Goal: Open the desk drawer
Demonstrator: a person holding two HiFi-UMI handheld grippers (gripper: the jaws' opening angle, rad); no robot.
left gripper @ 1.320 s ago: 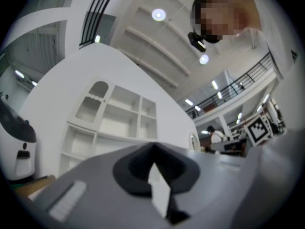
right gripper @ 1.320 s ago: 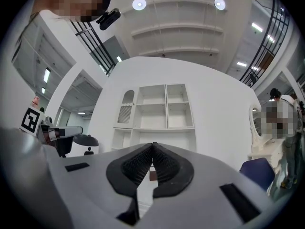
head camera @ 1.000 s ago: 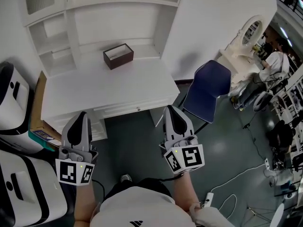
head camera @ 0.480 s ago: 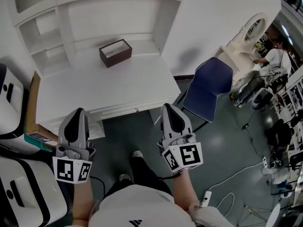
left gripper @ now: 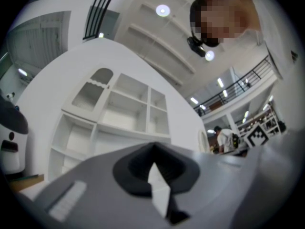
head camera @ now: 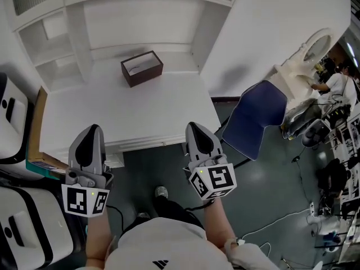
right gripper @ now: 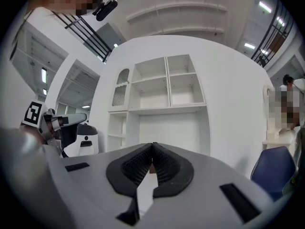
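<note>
The white desk point(head camera: 129, 108) with its hutch point(head camera: 135, 16) fills the upper head view. Under its front edge only a thin strip of the drawer front point(head camera: 147, 145) shows; I see no knob. My left gripper point(head camera: 90, 129) is shut and empty, its tip at the desk's front left edge. Further right, my right gripper point(head camera: 194, 127) is also shut and empty, with its tip at the front edge near the right corner. The left gripper view has the closed pads point(left gripper: 153, 149) aimed up at the hutch point(left gripper: 119, 123). The right gripper view looks level at the hutch point(right gripper: 162, 94).
A brown open box point(head camera: 142, 68) sits at the back of the desk. A blue chair point(head camera: 256, 117) stands right of the desk. White machines point(head camera: 14, 114) and a cardboard box point(head camera: 35, 131) crowd the left side. Cables lie on the grey floor point(head camera: 275, 190).
Both grippers have moved forward toward the desk, and their tips now reach its front edge. The drawer front and its knob, seen earlier, have slipped mostly out of sight under the desk edge.
</note>
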